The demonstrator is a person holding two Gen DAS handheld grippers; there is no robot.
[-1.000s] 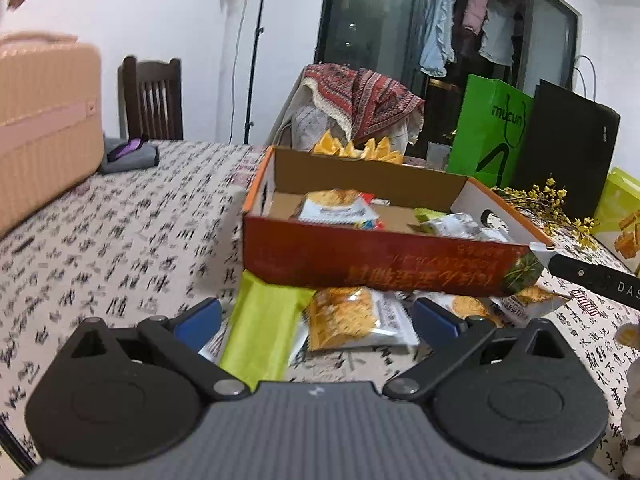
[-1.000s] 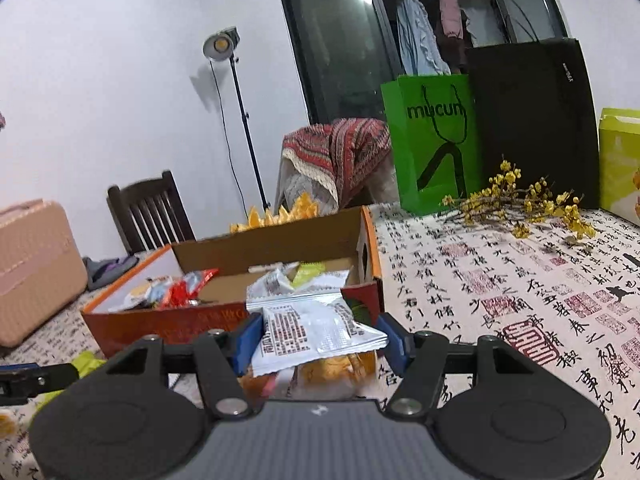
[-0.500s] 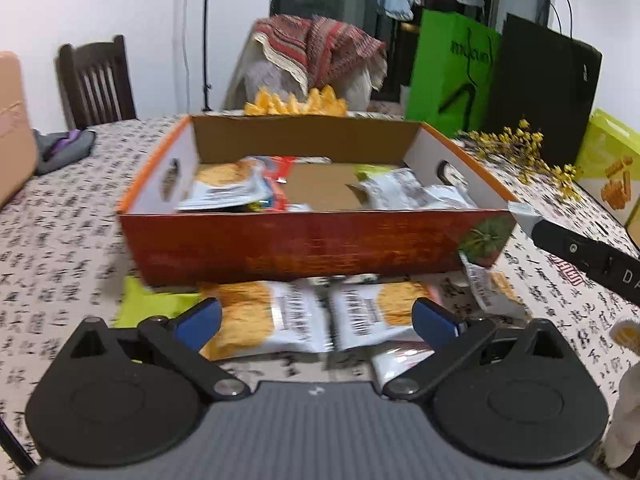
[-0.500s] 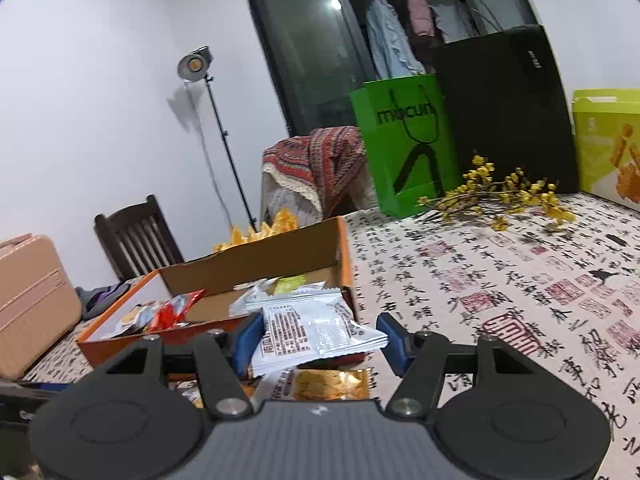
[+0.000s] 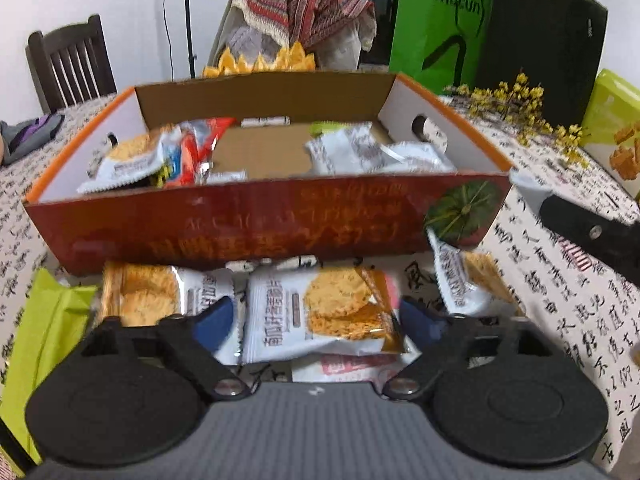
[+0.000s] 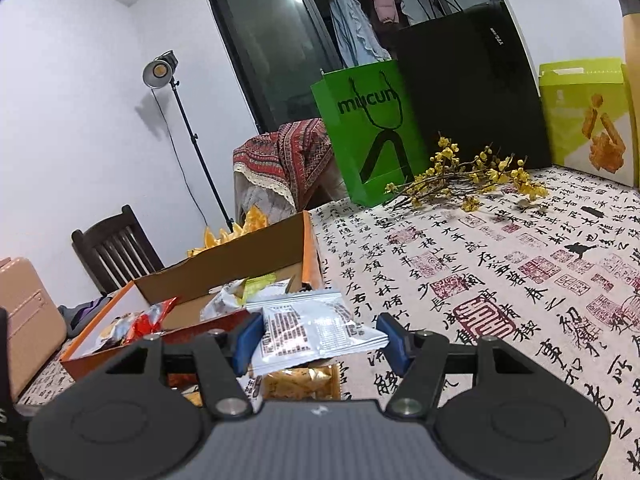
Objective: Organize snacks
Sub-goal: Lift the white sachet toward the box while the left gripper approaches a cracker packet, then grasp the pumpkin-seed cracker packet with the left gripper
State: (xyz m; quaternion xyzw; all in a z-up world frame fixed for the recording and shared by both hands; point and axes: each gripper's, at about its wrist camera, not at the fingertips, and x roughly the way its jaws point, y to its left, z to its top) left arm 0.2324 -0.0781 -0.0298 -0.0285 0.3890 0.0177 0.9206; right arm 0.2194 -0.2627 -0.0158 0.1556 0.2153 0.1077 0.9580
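A tablecloth printed with calligraphy (image 6: pixel 500 264) is carrying an orange cardboard box (image 5: pixel 256 224) with snack packets lying inside. The right gripper (image 6: pixel 320 340) is clamping a white snack packet (image 6: pixel 316 330) beside the box. The left gripper (image 5: pixel 316 316), fingers just closing, is straddling a cracker packet (image 5: pixel 320 312) lying before the box, pads not visibly pressing.
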